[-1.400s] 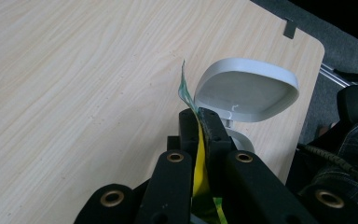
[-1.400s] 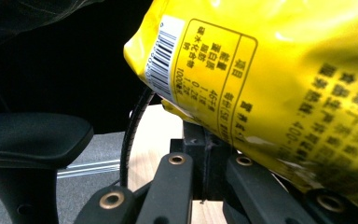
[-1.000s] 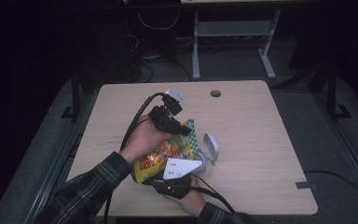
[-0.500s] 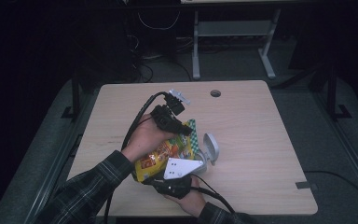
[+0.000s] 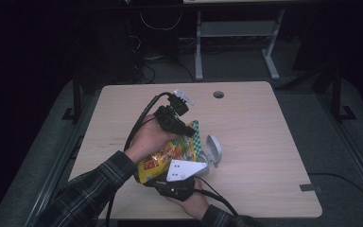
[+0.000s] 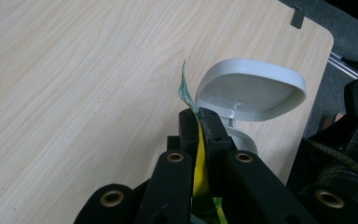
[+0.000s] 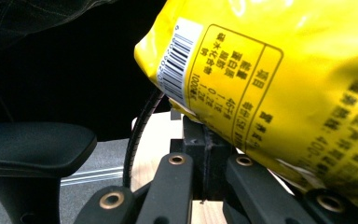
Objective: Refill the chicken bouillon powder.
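Both hands low over the table (image 5: 264, 142), left claw (image 5: 185, 128) and right claw (image 5: 170, 182) each clenched on the yellow snack bag (image 5: 168, 156).

We count one yellow snack bag (image 5: 170, 153), one white flip-lid container (image 5: 212, 151), two grippers and one table (image 5: 264, 132).

Yellow snack bag (image 7: 279, 79) cut off top, right.
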A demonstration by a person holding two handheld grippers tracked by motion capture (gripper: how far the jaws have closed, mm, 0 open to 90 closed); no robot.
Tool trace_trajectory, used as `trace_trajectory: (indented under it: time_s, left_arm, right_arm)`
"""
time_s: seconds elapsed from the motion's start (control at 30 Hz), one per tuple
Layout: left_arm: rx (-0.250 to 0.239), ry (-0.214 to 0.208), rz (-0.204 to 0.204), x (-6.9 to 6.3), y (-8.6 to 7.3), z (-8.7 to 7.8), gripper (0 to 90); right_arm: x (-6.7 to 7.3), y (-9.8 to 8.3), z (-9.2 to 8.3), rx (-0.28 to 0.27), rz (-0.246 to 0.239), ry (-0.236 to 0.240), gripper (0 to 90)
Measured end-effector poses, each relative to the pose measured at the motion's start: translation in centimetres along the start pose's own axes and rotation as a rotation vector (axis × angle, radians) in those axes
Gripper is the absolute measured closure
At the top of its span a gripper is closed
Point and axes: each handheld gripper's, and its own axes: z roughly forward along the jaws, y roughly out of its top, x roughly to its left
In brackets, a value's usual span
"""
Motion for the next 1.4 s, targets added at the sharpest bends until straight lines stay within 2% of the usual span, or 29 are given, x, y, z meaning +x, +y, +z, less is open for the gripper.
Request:
trace_trajectory:
  time_s: [0.6,1.4]
  left_arm:
    - [0.026,0.002,-0.013,0.1,0.39,0.41,90.0]
    - [0.027,0.013,-0.028,0.16,0.26,0.55,90.0]
  right_arm:
    - [-0.07,-0.01,-0.13,-0.008,0.005,-0.001,90.0]
    - [0.04,0.0,-0.14,-0.01,0.005,0.0,90.0]
